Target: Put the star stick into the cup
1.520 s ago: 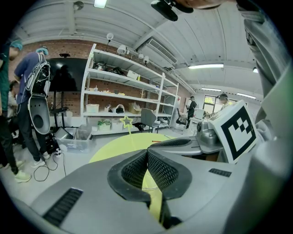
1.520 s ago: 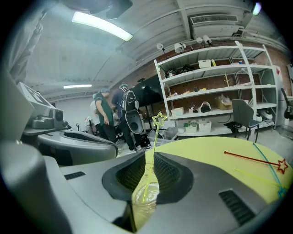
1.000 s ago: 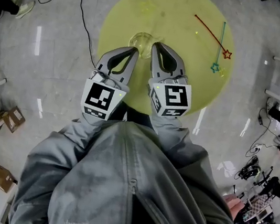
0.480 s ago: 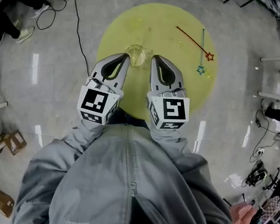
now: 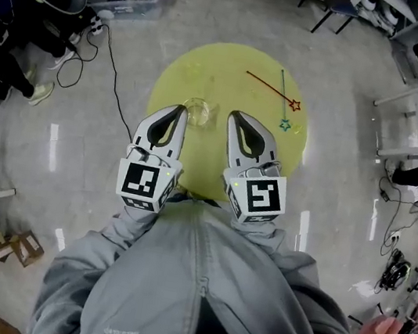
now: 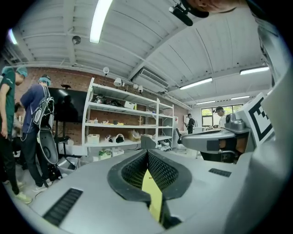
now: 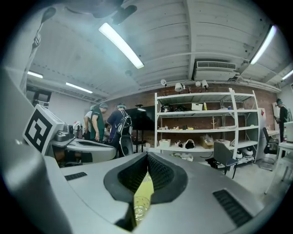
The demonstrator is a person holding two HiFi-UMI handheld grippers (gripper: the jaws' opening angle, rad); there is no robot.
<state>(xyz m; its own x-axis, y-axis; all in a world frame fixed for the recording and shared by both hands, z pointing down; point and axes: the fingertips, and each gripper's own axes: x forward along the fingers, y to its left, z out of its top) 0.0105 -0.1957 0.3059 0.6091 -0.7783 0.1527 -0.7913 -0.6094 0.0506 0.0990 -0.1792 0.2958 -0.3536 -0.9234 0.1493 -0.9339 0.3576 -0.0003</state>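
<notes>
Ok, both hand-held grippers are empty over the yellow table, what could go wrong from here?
The red star stick and the teal star stick appear to cross near the right rim of the yellow table; lifting one may drag the other off. The clear cup stands close by the tip of the left hand-held gripper, so a careless swing could tip it.

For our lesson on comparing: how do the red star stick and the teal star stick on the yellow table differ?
Colour: the red stick has a red star, the teal stick a teal one.
Pose: in the head view the red stick slants across the table, while the teal stick runs nearly straight toward the person.
Place: the teal stick's star lies nearer the person than the red stick's.
Both lie flat, crossing each other, unheld.
</notes>
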